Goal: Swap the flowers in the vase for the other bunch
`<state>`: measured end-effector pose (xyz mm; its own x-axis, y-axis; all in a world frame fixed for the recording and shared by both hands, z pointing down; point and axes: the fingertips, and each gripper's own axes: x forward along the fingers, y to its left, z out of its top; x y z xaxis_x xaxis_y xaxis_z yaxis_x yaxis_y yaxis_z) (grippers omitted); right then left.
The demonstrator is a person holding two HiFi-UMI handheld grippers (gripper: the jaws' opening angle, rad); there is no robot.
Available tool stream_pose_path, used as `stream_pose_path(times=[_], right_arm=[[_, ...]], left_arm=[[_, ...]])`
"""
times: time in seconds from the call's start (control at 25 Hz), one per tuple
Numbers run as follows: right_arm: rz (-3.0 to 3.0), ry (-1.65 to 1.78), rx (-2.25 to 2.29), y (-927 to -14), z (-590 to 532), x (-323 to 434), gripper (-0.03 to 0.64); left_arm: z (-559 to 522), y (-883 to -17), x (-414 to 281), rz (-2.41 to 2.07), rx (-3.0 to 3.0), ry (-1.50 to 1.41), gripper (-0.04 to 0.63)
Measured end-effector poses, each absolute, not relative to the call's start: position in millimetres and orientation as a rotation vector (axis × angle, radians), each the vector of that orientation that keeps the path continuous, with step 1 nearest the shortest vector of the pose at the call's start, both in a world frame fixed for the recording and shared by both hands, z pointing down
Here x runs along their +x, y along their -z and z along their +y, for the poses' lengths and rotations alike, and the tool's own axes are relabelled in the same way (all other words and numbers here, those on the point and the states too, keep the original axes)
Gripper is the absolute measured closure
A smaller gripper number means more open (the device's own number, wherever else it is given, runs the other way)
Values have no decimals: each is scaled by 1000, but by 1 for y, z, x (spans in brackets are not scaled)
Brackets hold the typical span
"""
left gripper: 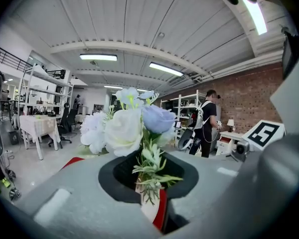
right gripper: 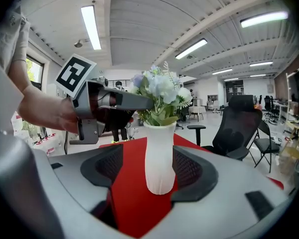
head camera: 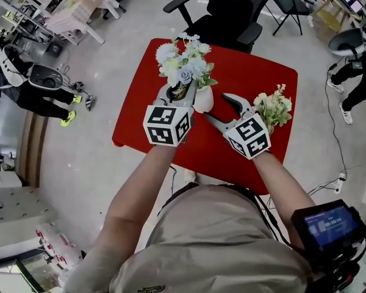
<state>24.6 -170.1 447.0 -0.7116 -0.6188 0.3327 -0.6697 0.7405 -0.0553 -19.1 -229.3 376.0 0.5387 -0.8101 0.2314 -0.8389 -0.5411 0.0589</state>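
My left fingers (left gripper: 74, 198) grip the flowers (left gripper: 132, 128) in the vase (right gripper: 159, 148) on the counter (head camera: 250, 72); my right fingers (right gripper: 224, 183) straddle it, open; unbraced, it could lift and tip as stems drag.

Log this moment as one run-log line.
left tool: shut on vase flowers | right tool: open, white vase between | other bunch: lying on red table

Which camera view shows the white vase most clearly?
The right gripper view: the vase stands whole, from foot to mouth. The head view shows only part of its body. The left gripper view shows only a sliver under the flower stems.
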Motion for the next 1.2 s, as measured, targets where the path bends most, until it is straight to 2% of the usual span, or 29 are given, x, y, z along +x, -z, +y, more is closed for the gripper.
stream_pose_path(times=[0.28, 0.72, 1.2], right_arm=[[-2643, -262, 997, -448, -169, 22, 304], [-2652, -252, 1016, -443, -167, 26, 305], [-2647, -260, 1064, -434, -161, 38, 318]], left_arm=[[-227, -360, -19, -1422, 2685, -258, 548], [-216, -315, -17, -1419, 2794, -198, 551], [-197, -235, -39, -1453, 2866, 11, 551]])
